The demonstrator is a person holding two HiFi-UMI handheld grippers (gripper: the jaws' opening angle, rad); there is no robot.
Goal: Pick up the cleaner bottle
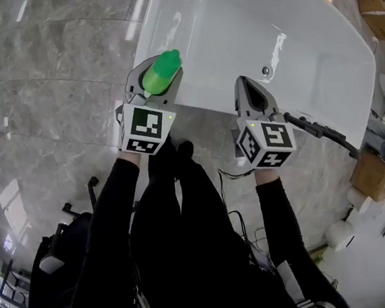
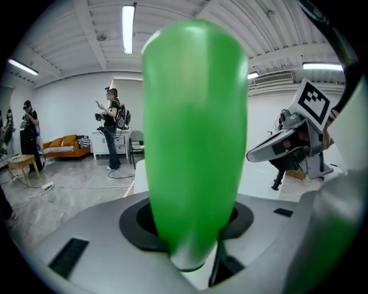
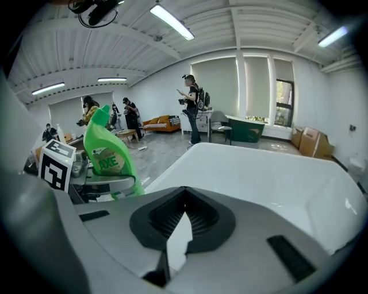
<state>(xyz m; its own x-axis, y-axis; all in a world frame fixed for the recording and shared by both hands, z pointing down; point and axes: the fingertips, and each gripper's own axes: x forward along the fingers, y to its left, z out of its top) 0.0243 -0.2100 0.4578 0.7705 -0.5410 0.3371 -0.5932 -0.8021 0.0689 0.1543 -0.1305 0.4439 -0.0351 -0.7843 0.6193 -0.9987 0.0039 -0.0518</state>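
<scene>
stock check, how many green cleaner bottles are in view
1: the green cleaner bottle, gripped in the left gripper, by the edge of the white table. Others could be hidden.

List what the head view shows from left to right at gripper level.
Left gripper closed on the green cleaner bottle → right gripper, nothing between its jaws → cardboard box on the floor.

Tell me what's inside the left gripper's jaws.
The green cleaner bottle, clamped by the left gripper. The bottle fills most of that gripper's view, so whatever is straight behind it can't be seen.
</scene>
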